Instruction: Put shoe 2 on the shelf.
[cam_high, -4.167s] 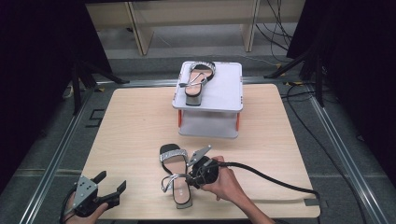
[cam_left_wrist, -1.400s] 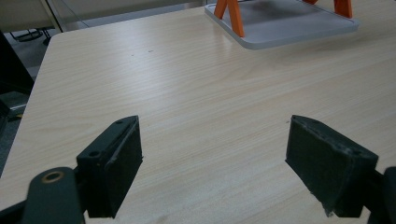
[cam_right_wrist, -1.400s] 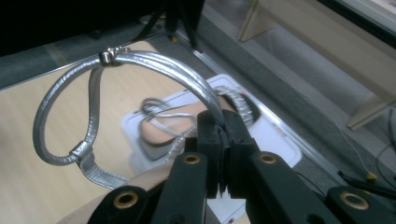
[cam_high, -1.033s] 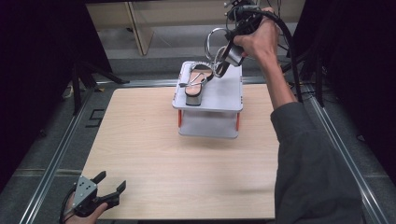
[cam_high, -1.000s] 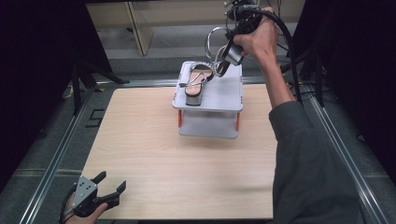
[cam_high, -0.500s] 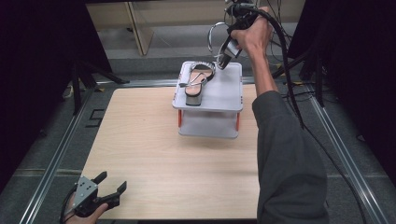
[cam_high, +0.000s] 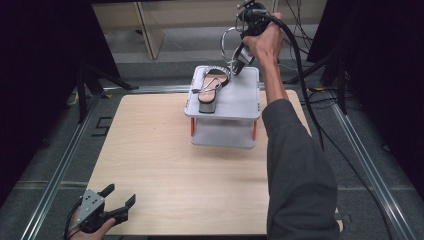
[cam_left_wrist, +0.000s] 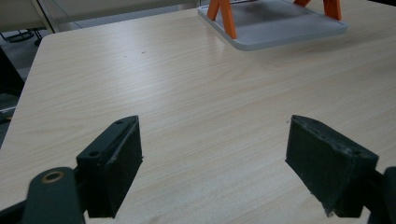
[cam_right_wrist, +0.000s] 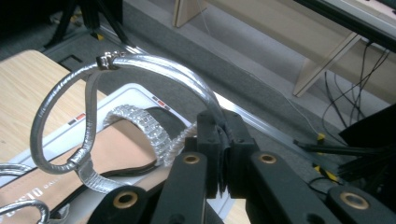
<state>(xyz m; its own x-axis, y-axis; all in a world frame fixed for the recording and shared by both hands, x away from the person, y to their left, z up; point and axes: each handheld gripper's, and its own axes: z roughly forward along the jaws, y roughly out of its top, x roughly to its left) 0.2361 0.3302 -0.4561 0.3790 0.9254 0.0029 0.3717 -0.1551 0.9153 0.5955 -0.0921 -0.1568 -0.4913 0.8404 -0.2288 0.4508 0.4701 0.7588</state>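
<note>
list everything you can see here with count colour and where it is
sandal on stand: 1, silver straps, tan insole, left half of the stand top
held sandal: 1, silver straps, hanging above the stand's far right corner
stand: 1, pale grey with orange legs, far middle of table
table: 1, light wood, centre
shelving: light wood, beyond the table
left gripper: 1, black fingers apart, table's near left corner
right gripper: 1, black, shut on the held sandal's strap

Light wooden table (cam_high: 165, 170) with rounded corners, a grey two-level stand (cam_high: 235, 102) with orange legs standing toward its far edge, one sandal (cam_high: 210, 87) lying on the stand's top, grey floor around.
</note>
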